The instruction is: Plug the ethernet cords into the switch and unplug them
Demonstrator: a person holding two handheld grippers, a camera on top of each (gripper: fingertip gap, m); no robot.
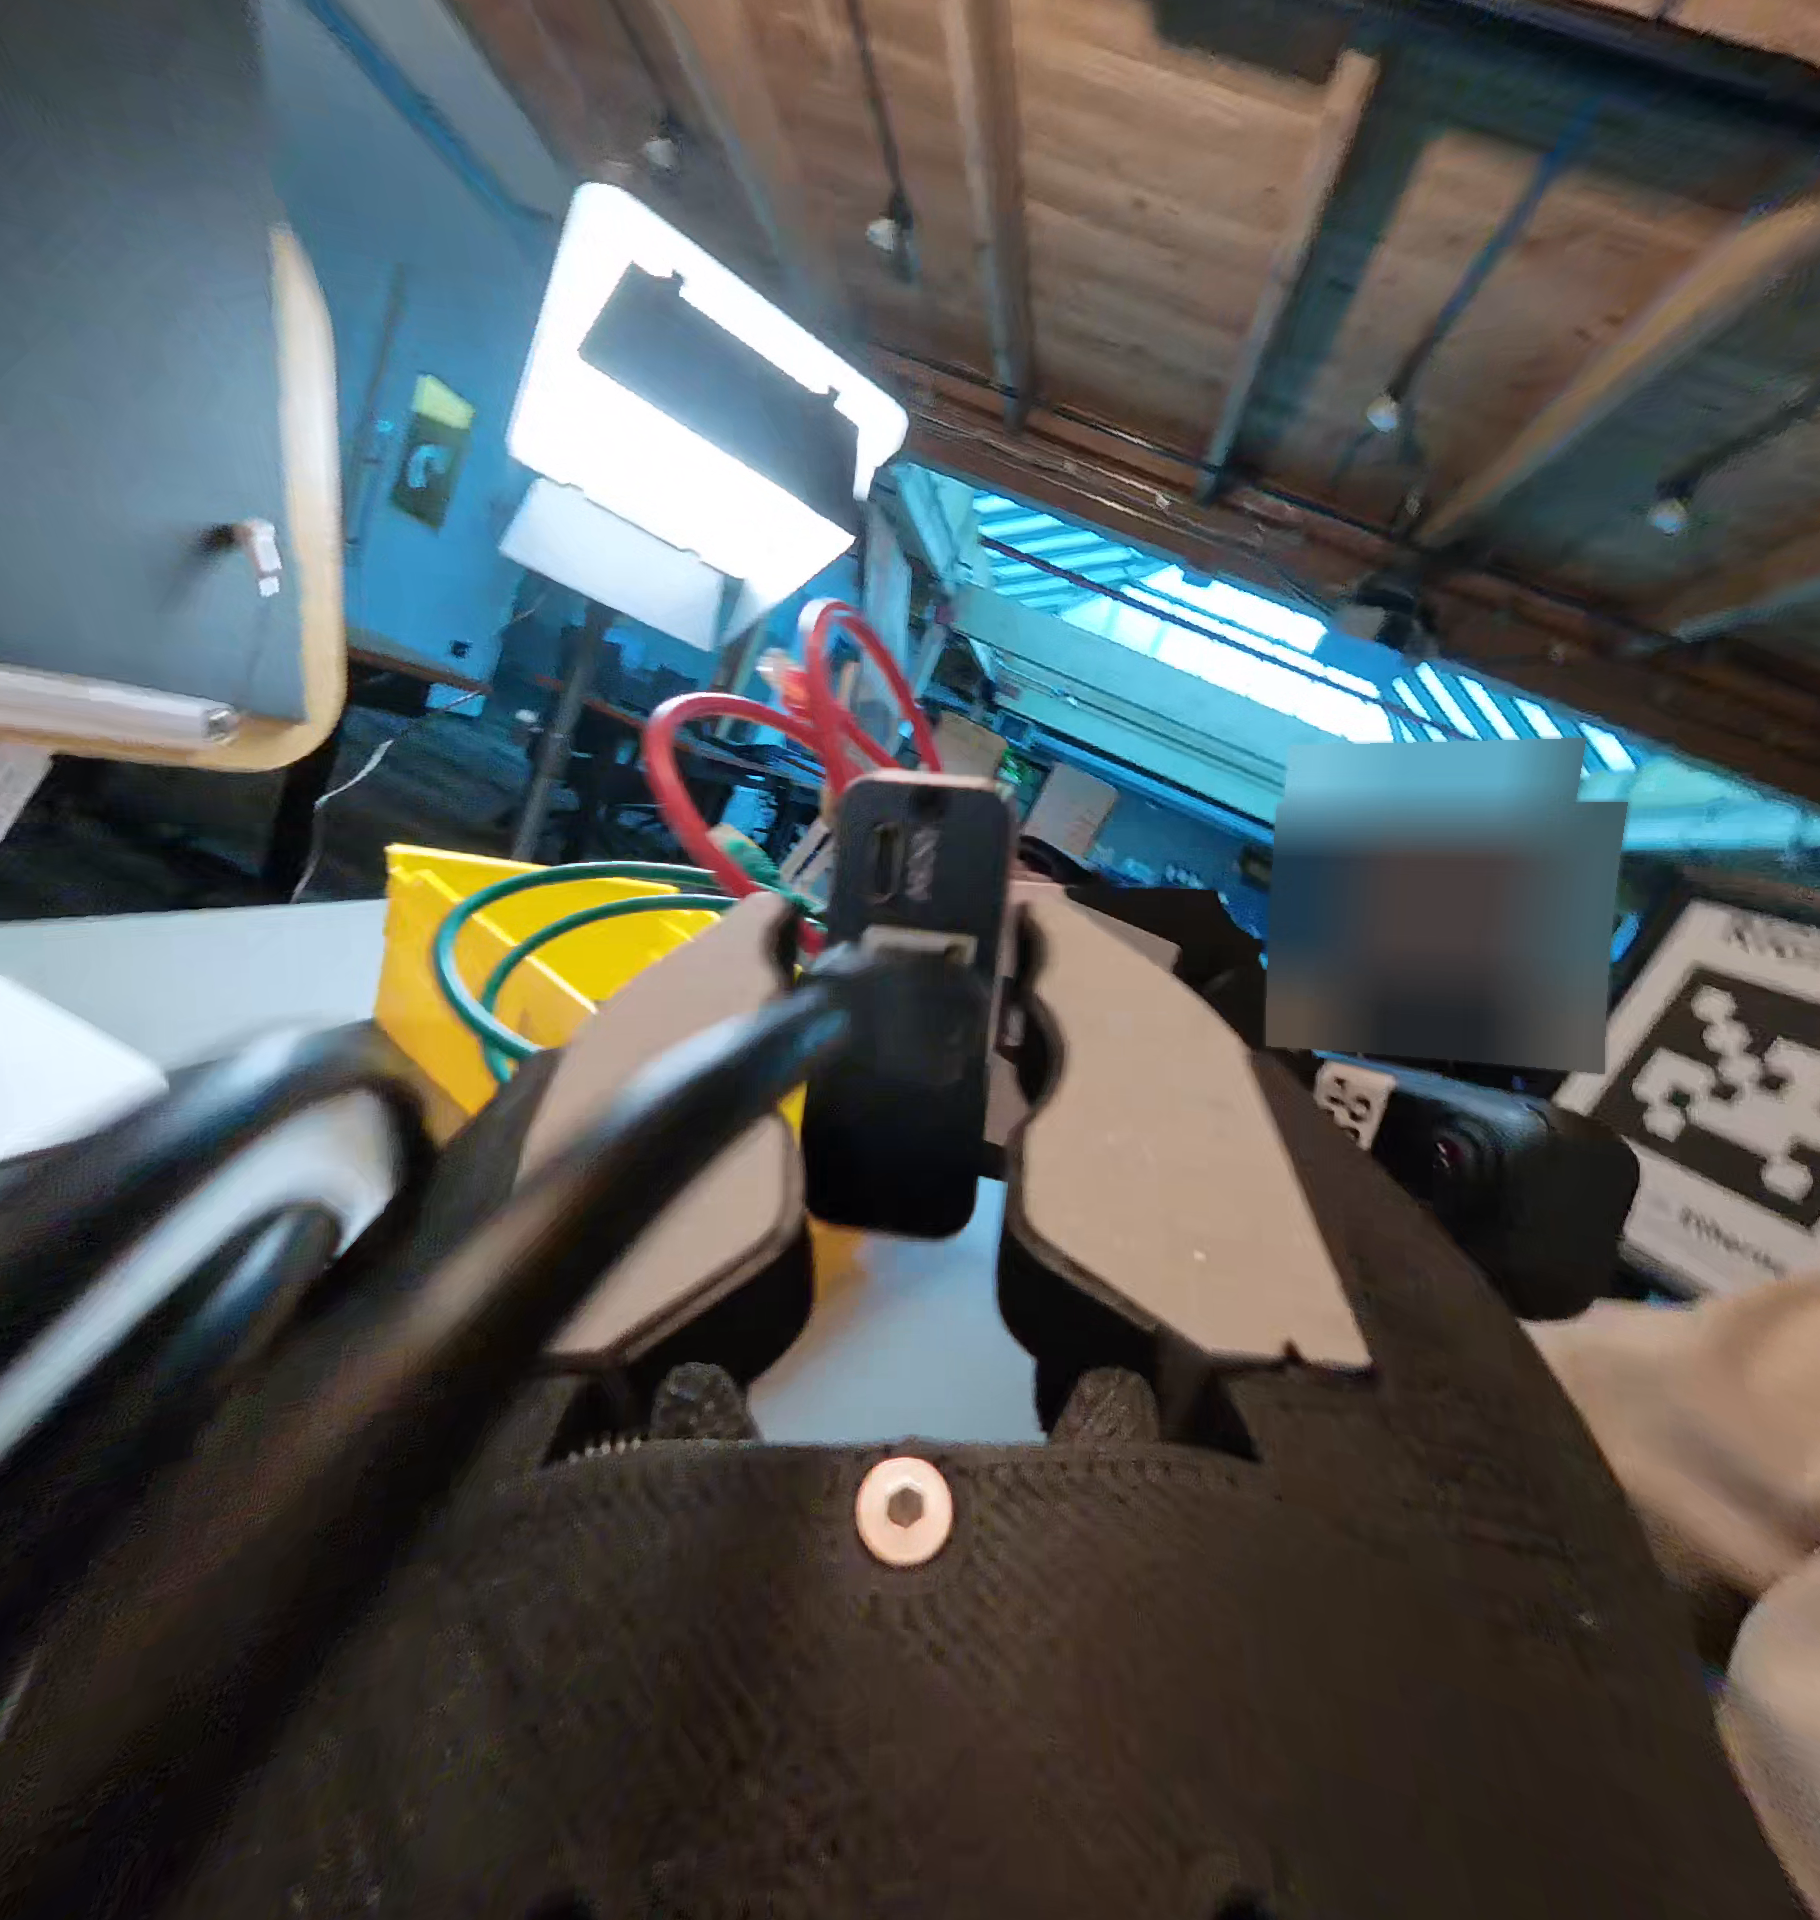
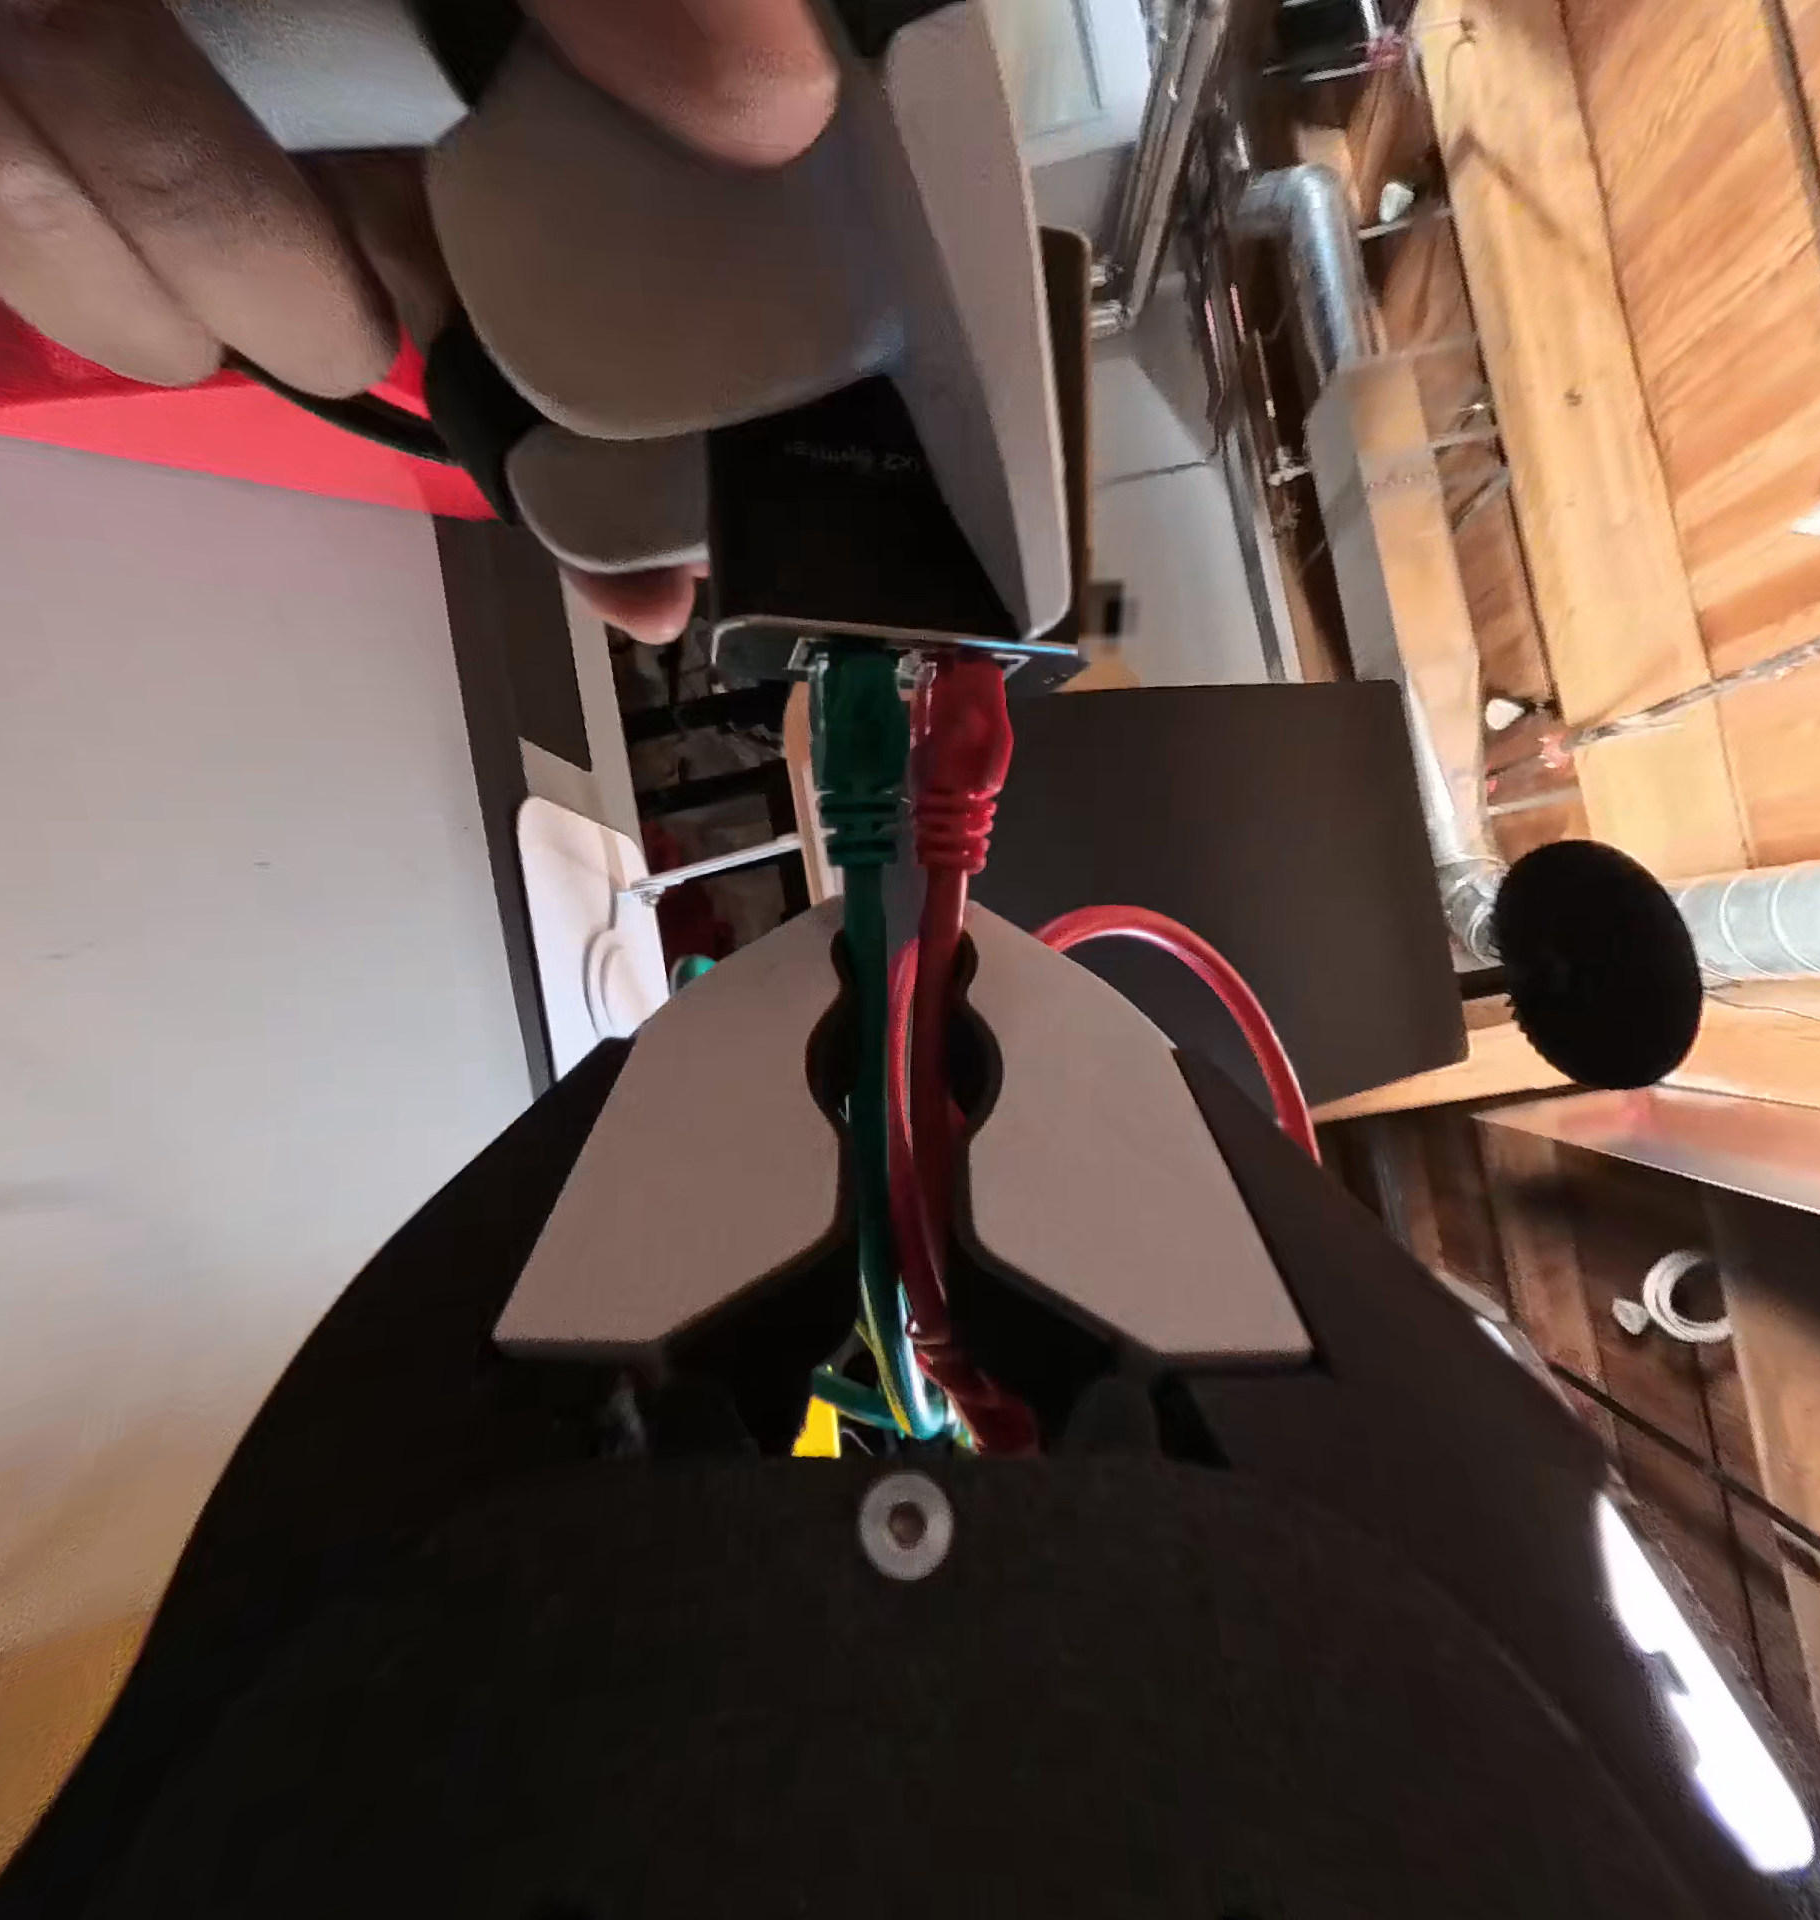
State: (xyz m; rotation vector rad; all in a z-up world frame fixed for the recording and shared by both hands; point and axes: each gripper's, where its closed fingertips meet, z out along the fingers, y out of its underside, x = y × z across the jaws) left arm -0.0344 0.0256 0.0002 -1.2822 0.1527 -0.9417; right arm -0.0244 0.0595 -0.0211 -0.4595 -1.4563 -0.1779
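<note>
My left gripper (image 1: 906,935) is shut on the small black switch (image 1: 916,894) and holds it up in the air. A thick black cable (image 1: 615,1122) is plugged into the near end of the switch. Loops of red cord (image 1: 677,769) and green cord (image 1: 532,904) show behind it. In the right wrist view my right gripper (image 2: 906,945) is shut around the green cord (image 2: 864,997) and red cord (image 2: 942,997) just below their plugs. The green plug (image 2: 859,748) and red plug (image 2: 963,748) sit side by side in the ports of the switch (image 2: 833,520).
A yellow bin (image 1: 428,935) stands on the white table (image 1: 158,966) behind the cords. A person's hand (image 2: 158,208) grips the left gripper's grey fingers (image 2: 677,260). The right gripper's body (image 1: 1488,1153) and its marker tag (image 1: 1737,1081) are close on the right. Across from one pair of fingers to the other is roughly 4 centimetres.
</note>
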